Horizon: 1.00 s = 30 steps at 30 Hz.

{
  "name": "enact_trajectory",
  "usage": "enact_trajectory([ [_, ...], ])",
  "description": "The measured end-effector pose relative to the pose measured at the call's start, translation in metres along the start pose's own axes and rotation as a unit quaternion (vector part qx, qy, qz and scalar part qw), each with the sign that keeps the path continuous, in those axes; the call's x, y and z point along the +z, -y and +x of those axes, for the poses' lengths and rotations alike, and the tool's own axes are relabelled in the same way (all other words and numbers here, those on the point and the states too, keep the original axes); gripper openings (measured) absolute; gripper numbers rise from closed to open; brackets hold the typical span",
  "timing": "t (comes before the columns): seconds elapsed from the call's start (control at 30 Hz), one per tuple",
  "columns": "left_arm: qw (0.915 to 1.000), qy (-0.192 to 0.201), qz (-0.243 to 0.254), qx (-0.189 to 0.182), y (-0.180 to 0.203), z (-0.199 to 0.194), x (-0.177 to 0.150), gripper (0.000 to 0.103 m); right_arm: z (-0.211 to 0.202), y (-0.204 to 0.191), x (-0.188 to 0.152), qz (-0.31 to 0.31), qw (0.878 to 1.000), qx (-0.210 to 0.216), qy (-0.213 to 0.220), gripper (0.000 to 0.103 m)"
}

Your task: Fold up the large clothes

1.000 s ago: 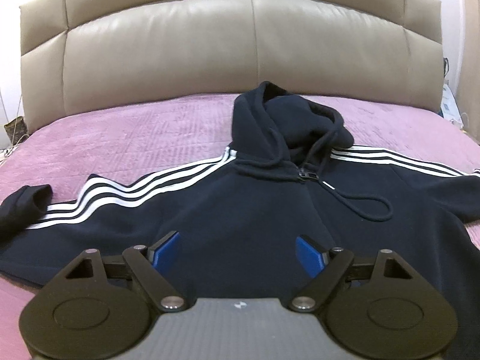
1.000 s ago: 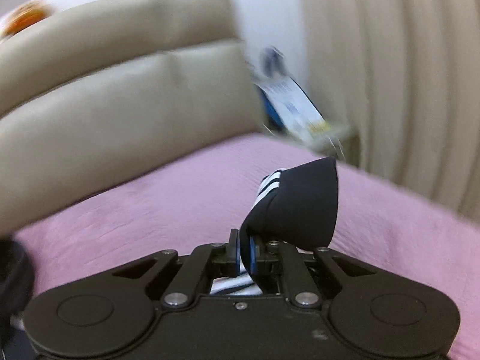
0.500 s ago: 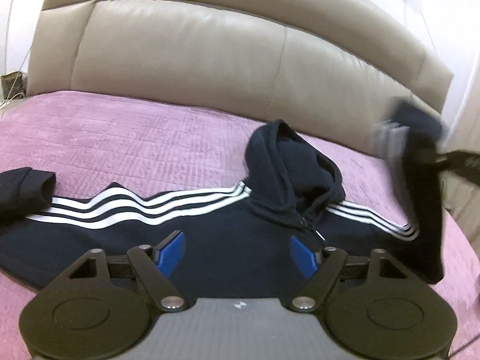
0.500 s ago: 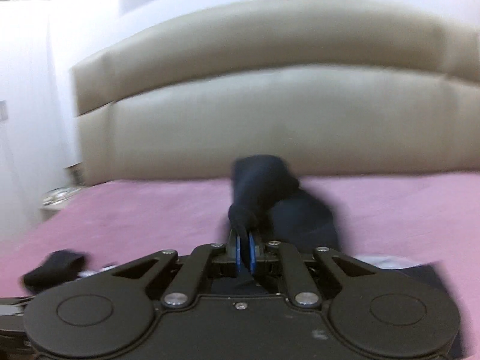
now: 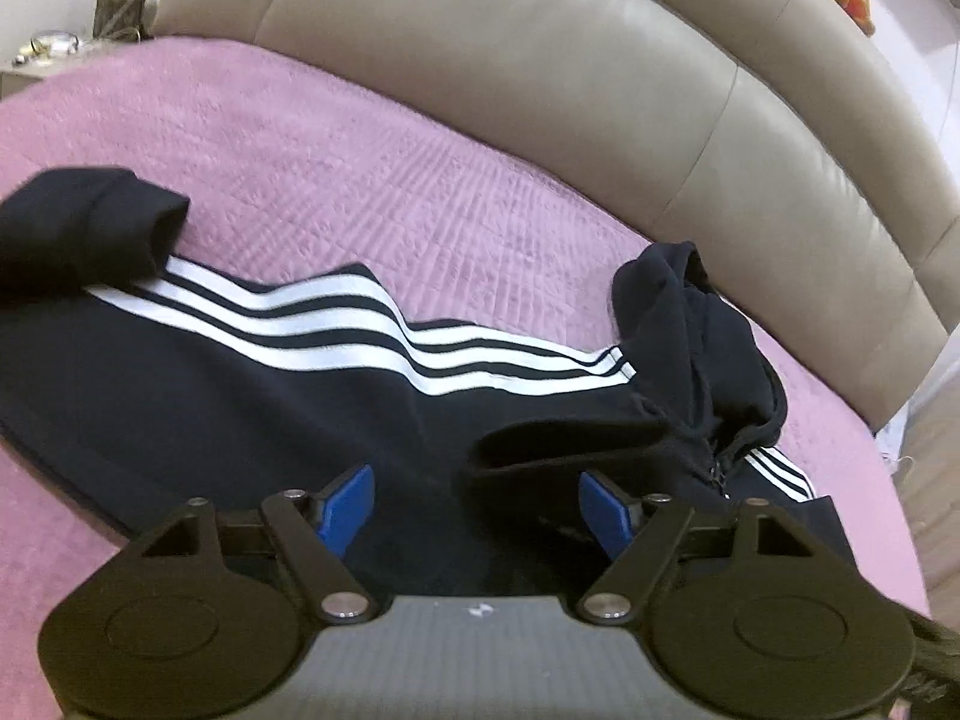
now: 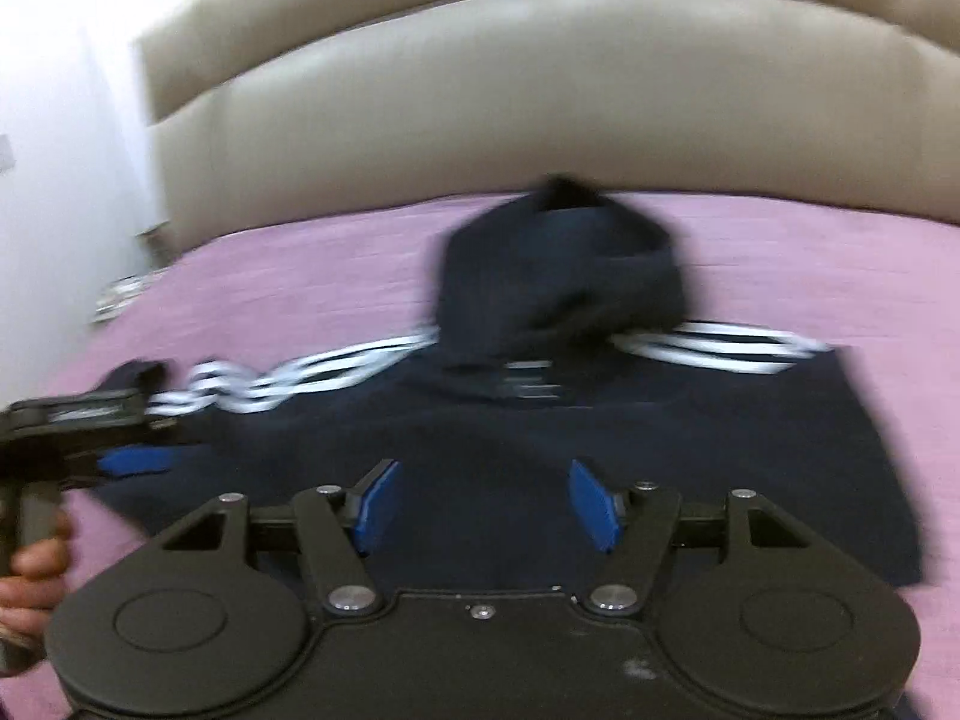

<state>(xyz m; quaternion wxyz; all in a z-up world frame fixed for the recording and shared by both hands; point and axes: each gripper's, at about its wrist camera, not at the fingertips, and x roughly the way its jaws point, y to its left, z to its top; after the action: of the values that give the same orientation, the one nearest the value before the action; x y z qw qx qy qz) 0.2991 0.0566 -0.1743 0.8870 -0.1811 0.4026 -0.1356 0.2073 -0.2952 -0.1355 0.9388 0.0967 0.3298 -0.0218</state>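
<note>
Since a second ago your right tongs (image 6: 480, 504) have dropped the striped sleeve they were pinching; it's now folded in over the chest of the hoodie (image 5: 252, 396), and those tongs sit released, blue pads spread wide over the dark fabric. Your left tongs (image 5: 477, 507) are released too, hovering just above the hoodie's front with nothing between the pads. The hoodie lies face-up on the pink bed (image 5: 336, 168), hood (image 5: 690, 324) toward the headboard (image 5: 540, 72), and the other sleeve (image 5: 90, 228) is stretched out with its cuff bunched up. Watch out: that folded sleeve looks loosely laid, so dragging the body while grabbing the far cuff could probably pull it back open. The right view is blurry, so you're likely moving fast.
</note>
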Motion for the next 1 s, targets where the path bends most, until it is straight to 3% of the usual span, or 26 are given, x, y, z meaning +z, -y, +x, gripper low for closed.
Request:
enact_trajectory([
  [0.13, 0.9992, -0.009, -0.017, -0.034, -0.002, -0.001, -0.005, 0.079, 0.005, 0.023, -0.026, 0.036, 0.999, -0.034, -0.015, 0.076],
  [0.27, 0.9959, -0.025, -0.045, -0.074, -0.005, 0.000, -0.009, 0.092, 0.025, 0.028, -0.045, 0.028, 0.997, -0.050, -0.049, 0.041],
  [0.37, 0.9871, -0.043, -0.078, -0.133, -0.011, 0.004, -0.011, 0.095, 0.029, 0.031, -0.058, 0.023, 0.997, -0.051, -0.061, 0.040],
  [0.43, 0.9754, -0.058, -0.109, -0.183, -0.017, 0.008, -0.013, 0.103, 0.036, 0.034, -0.059, 0.033, 0.996, -0.048, -0.061, 0.040],
  [0.47, 0.9742, -0.062, -0.114, -0.185, -0.017, 0.011, -0.015, 0.103, 0.036, 0.034, -0.058, 0.033, 0.997, -0.047, -0.060, 0.040],
  [0.5, 0.9778, -0.070, -0.110, -0.164, -0.015, 0.015, -0.017, 0.101, 0.037, 0.034, -0.057, 0.031, 0.997, -0.046, -0.060, 0.040],
  [0.53, 0.9845, -0.084, -0.089, -0.126, -0.008, 0.022, -0.020, 0.097, 0.036, 0.033, -0.056, 0.029, 0.997, -0.045, -0.059, 0.040],
  [0.6, 0.9939, -0.085, -0.035, -0.061, 0.006, 0.029, -0.028, 0.075, 0.036, 0.033, -0.056, 0.025, 0.997, -0.046, -0.058, 0.040],
  [0.63, 0.9959, -0.082, -0.009, -0.038, 0.014, 0.029, -0.031, 0.073, 0.036, 0.033, -0.057, 0.024, 0.997, -0.046, -0.058, 0.040],
  [0.7, 0.9968, -0.072, 0.022, -0.026, 0.026, 0.025, -0.034, 0.070, 0.039, 0.033, -0.058, 0.023, 0.997, -0.048, -0.057, 0.040],
  [0.73, 0.9969, -0.064, 0.022, -0.042, 0.028, 0.024, -0.035, 0.065, 0.039, 0.032, -0.058, 0.021, 0.997, -0.049, -0.057, 0.040],
  [0.77, 0.9971, -0.061, 0.025, -0.039, 0.029, 0.025, -0.036, 0.046, 0.038, 0.031, -0.057, 0.018, 0.997, -0.051, -0.056, 0.040],
  [0.8, 0.9970, -0.066, 0.027, -0.031, 0.031, 0.029, -0.037, 0.011, 0.037, 0.030, -0.055, 0.015, 0.997, -0.053, -0.051, 0.040],
  [0.87, 0.9971, -0.058, 0.033, -0.035, 0.034, 0.028, -0.037, 0.010, 0.025, 0.025, -0.047, 0.004, 0.998, -0.057, -0.029, 0.040],
  [1.0, 0.9936, 0.031, 0.047, -0.098, 0.043, -0.020, -0.015, 0.010, 0.002, 0.015, -0.029, 0.008, 0.999, -0.041, 0.015, 0.040],
])
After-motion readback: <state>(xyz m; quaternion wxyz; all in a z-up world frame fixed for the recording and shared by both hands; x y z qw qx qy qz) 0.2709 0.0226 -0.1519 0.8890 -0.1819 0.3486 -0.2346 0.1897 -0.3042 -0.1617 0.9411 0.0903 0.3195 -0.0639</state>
